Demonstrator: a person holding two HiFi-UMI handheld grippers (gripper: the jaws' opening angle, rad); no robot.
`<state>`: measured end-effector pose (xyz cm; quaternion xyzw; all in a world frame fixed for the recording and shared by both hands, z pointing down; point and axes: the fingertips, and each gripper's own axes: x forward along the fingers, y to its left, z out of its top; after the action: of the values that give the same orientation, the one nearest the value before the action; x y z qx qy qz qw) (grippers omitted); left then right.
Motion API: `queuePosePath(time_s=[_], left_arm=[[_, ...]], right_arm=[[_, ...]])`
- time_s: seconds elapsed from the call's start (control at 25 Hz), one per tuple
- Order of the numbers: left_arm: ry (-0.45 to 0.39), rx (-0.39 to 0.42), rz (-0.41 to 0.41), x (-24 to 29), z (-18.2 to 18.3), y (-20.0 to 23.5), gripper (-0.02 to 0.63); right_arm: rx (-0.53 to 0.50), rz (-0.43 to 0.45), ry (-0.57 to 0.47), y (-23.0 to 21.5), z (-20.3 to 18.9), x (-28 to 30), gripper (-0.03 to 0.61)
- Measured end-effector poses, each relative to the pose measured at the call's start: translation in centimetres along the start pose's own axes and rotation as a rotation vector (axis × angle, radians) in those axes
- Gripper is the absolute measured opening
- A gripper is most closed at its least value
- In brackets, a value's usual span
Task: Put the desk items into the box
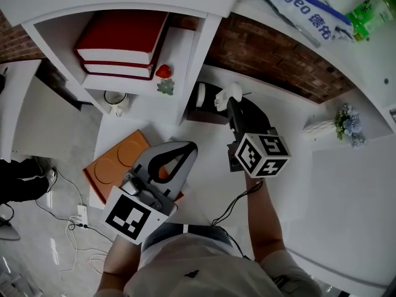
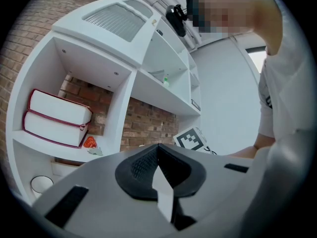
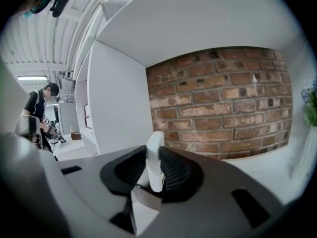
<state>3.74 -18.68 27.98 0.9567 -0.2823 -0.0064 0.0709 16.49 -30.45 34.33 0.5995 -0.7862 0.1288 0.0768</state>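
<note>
My right gripper (image 1: pixel 233 104) hangs above the white desk, in front of the brick wall, shut on a small white item (image 1: pixel 234 91). In the right gripper view the white item (image 3: pixel 154 160) stands upright, pinched between the dark pads of the gripper (image 3: pixel 154 170). The flat orange box (image 1: pixel 116 159) lies at the desk's left end. My left gripper (image 1: pixel 187 147) is above the box's right part, jaws shut with their tips together. In the left gripper view nothing is between the tips of this gripper (image 2: pixel 158 147), which points level at the shelf unit.
A dark brown holder (image 1: pixel 201 102) stands on the desk just left of the white item. The white shelf unit holds red books (image 1: pixel 120 39), a strawberry ornament (image 1: pixel 163 72) and a white cup (image 1: pixel 116 101). A small flower pot (image 1: pixel 346 124) stands at right. Packets (image 1: pixel 303 8) lie on the upper shelf.
</note>
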Motion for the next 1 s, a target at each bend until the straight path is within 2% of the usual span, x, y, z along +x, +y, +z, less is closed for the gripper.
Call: queuePosePath(time_s=[0.4,1.0], left_arm=[[-0.021,0.013,0.095,-2.1,0.4,-1.2,0.012],[-0.065,0.028,0.387,-10.5,0.8,-2.8,0.012]], right_arm=[[-0.02,0.139,-0.025,4.0,0.7,-3.6,0.098],[-0.096,0.468,0.015,15.5,-1.7,-6.5,0.098]])
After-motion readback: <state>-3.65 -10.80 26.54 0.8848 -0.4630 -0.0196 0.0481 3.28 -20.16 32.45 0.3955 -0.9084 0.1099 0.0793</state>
